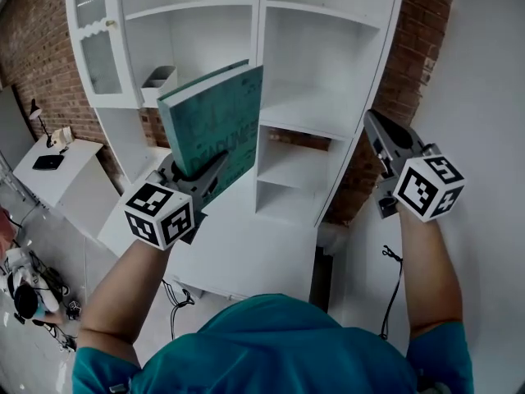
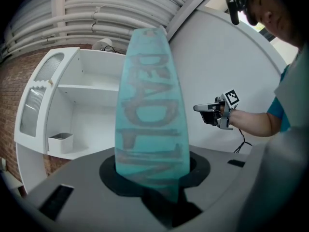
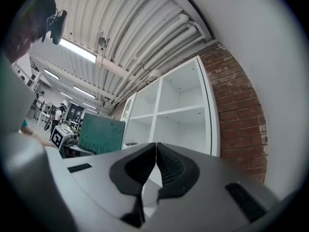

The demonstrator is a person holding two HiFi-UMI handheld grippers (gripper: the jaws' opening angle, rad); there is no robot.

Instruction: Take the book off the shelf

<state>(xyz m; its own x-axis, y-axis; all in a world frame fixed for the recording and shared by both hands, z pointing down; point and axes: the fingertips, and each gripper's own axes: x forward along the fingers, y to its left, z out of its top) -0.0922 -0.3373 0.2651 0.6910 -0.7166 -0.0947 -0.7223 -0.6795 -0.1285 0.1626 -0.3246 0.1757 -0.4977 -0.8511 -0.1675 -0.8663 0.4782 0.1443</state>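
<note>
Book (image 1: 215,117): teal, clear of the shelf (image 1: 328,97), upright in front of it at left.
Left gripper (image 1: 209,175): my jaws clamp its lower edge to carry it.
Right gripper (image 1: 373,125): jaws pressed together, empty, kept aside at right.

A red-brown brick wall (image 1: 33,48) stood behind a tall white shelving unit of open compartments (image 1: 261,15), whose left section had a round-topped glass-paned door (image 1: 90,39). A small grey open box (image 1: 160,76) sat on one shelf. To the right ran a plain white wall (image 1: 492,72) with a black cable (image 1: 392,290) hanging against it. At the left, a low white desk (image 1: 78,158) carried a black lamp (image 1: 37,112) and a dark flat object (image 1: 47,162), beside a pale grey floor (image 1: 49,245). Overhead, a ribbed metal ceiling (image 3: 120,18) bore white pipes (image 3: 164,37) and a lit strip light (image 3: 77,50).
</note>
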